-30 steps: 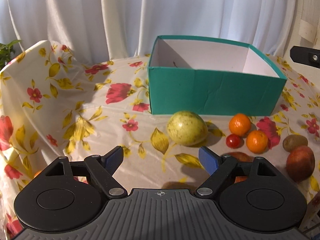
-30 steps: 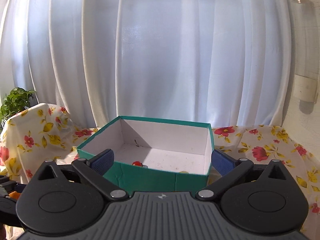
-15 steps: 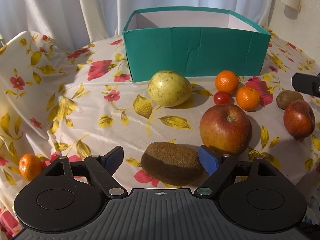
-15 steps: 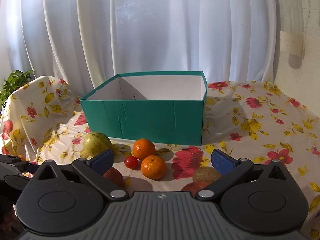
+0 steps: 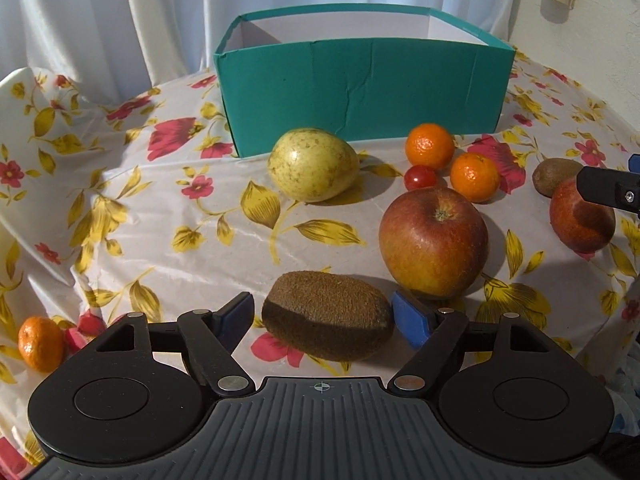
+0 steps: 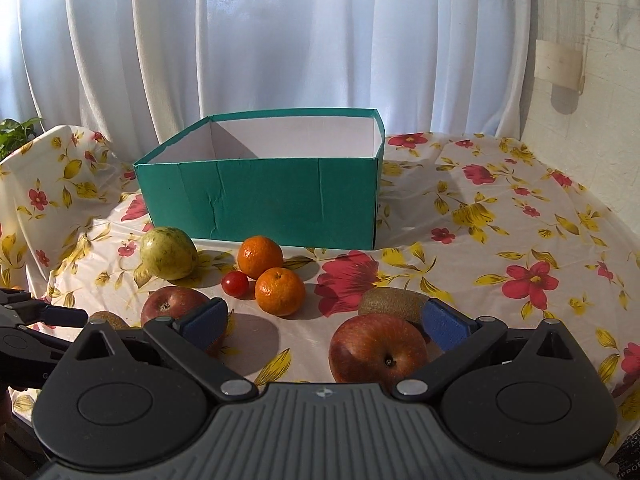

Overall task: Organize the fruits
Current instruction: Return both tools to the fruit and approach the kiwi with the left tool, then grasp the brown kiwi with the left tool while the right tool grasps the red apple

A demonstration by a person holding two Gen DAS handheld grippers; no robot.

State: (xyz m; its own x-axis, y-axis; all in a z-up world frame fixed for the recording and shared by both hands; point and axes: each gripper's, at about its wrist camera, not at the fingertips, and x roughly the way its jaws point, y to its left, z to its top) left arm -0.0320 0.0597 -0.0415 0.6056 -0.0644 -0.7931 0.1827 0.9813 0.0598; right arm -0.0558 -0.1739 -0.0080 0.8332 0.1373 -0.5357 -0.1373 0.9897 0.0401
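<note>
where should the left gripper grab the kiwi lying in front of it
Across its short middle, from above and from the near side. The kiwi lies on its side, long axis running between the left gripper's two blue fingers. They are open and have just been closing around it; turning the wrist so they span the narrower width would likely hold better.

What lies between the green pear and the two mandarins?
In the right wrist view, only a cherry tomato lies between pear and mandarins, low in the gap.
</note>
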